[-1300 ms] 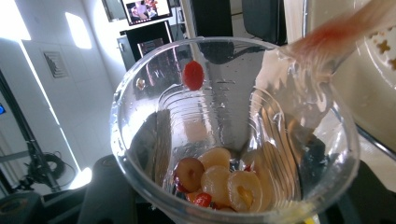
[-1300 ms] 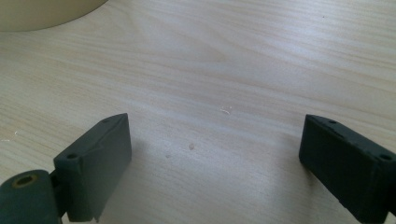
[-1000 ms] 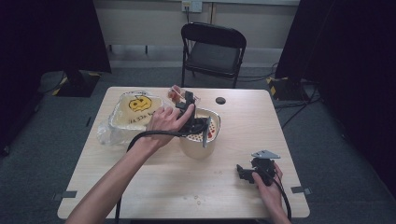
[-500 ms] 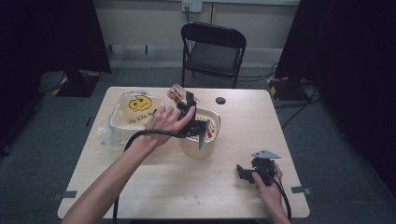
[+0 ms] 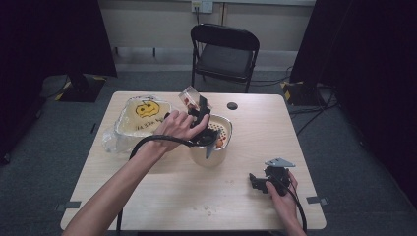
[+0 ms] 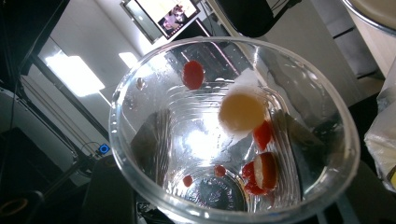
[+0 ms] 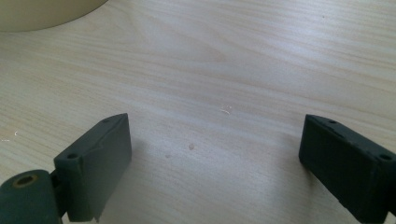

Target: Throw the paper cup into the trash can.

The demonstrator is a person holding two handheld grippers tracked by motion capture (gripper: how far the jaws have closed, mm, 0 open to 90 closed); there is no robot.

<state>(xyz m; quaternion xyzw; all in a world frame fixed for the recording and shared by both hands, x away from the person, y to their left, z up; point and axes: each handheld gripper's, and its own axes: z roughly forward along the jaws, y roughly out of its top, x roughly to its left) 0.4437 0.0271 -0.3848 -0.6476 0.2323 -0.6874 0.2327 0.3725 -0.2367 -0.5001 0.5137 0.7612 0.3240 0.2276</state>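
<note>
The left gripper (image 5: 196,105) is raised over the table (image 5: 162,196), closed on a clear plastic cup (image 5: 189,97) that it holds tipped on its side, up above a cream-coloured bowl (image 5: 212,156). Looking along that gripper, the cup's (image 6: 233,126) open mouth faces back at it, and a few bits cling to the inside wall: a pale round ball (image 6: 242,112), a red blob (image 6: 193,74) higher up, and some red-and-white pieces (image 6: 260,171) near the bottom. They look like fruit or small tomatoes, though through the wet plastic I can't say for sure.

Just below the gripper the bowl stands on the table, with what seems to be a perforated insert (image 5: 220,130) inside it and something reddish at its rim. Off to the gripper's left side sits a foil tray (image 5: 142,115) with a yellow smiley face on it, wrapped in loose clear plastic (image 5: 112,141).

The right gripper (image 5: 256,182) rests low on the table, well apart from the bowl, held in the person's right hand (image 5: 282,194). Its jaws stand wide apart with nothing but bare wood (image 7: 210,93) and a few crumbs between them.
</note>
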